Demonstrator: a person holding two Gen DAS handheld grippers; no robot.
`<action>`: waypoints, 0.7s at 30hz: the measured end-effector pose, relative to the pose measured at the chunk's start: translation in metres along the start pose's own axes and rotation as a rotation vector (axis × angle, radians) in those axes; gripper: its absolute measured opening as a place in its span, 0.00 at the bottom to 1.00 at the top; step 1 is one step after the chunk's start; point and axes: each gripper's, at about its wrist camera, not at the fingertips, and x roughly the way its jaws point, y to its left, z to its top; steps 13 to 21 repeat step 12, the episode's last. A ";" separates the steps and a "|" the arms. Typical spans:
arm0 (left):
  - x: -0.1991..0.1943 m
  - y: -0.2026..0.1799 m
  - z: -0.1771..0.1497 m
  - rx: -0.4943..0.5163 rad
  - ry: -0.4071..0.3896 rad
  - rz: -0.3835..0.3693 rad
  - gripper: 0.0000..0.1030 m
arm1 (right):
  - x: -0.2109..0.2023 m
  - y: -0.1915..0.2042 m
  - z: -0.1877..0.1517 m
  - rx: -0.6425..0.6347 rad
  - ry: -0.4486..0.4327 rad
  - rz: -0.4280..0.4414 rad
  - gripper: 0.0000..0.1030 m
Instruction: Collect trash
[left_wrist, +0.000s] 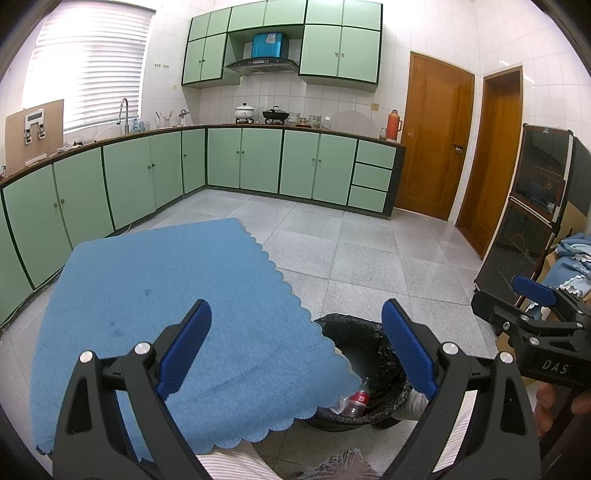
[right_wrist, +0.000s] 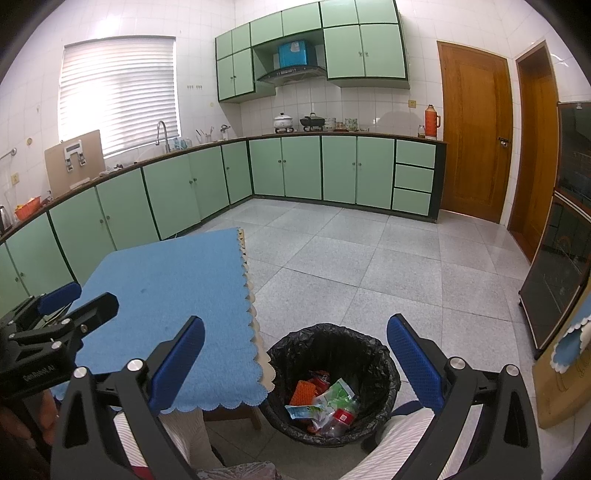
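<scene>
A black-lined trash bin (right_wrist: 380, 373) stands on the floor beside the table; it holds several wrappers (right_wrist: 325, 402) and a clear bottle with a red label (right_wrist: 341, 419). In the left wrist view the bin (left_wrist: 376, 354) is half hidden by the tablecloth, and the bottle (left_wrist: 357, 400) shows inside. My left gripper (left_wrist: 297, 314) is open and empty above the table's right edge. My right gripper (right_wrist: 295, 330) is open and empty above the bin. Each gripper shows at the edge of the other's view: the right gripper (left_wrist: 533, 291) and the left gripper (right_wrist: 79, 295).
A blue scalloped cloth (left_wrist: 166, 314) covers the table (right_wrist: 162, 295). Green cabinets (right_wrist: 184, 188) line the left and far walls. Two wooden doors (right_wrist: 476, 129) and a dark glass cabinet (right_wrist: 557, 277) stand at right. A person's legs in striped fabric (right_wrist: 402, 439) are near the bin.
</scene>
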 end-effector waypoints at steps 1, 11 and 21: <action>0.000 0.000 0.001 -0.001 0.001 -0.002 0.88 | 0.000 -0.001 -0.001 0.000 0.001 0.001 0.94; 0.003 0.000 0.002 0.001 0.009 -0.004 0.88 | 0.000 -0.001 -0.001 0.000 0.001 0.000 0.94; 0.003 0.000 0.001 0.001 0.010 -0.003 0.88 | 0.001 0.000 0.000 -0.001 0.001 0.000 0.94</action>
